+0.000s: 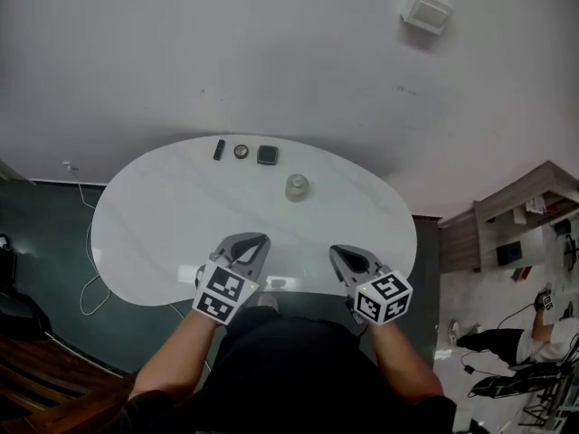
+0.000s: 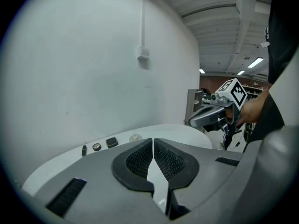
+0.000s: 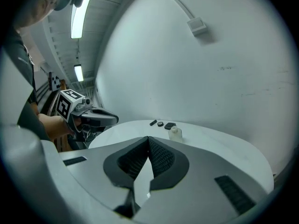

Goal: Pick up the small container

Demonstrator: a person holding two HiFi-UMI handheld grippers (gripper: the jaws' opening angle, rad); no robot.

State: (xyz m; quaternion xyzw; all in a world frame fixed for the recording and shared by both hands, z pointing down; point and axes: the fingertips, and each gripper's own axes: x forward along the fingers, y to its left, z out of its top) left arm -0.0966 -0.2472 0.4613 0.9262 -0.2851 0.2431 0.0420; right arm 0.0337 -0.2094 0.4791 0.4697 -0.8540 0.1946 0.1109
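Observation:
A small clear container (image 1: 297, 187) with a pale lid stands upright on the white oval table (image 1: 163, 224), toward its far middle. It also shows in the right gripper view as the container (image 3: 175, 133), and only its top shows in the left gripper view as the container (image 2: 135, 137). My left gripper (image 1: 261, 240) hovers over the near table edge, jaws shut with nothing between them. My right gripper (image 1: 334, 252) hangs level with it on the right, jaws also shut and empty. Both are well short of the container.
Along the table's far edge lie a black stick (image 1: 219, 149), a round dark disc (image 1: 241, 151) and a dark square case (image 1: 267, 155). A white wall stands behind the table. Shelving (image 1: 516, 224) and a crouching person (image 1: 552, 328) are at the right; cables (image 1: 90, 287) trail at the left.

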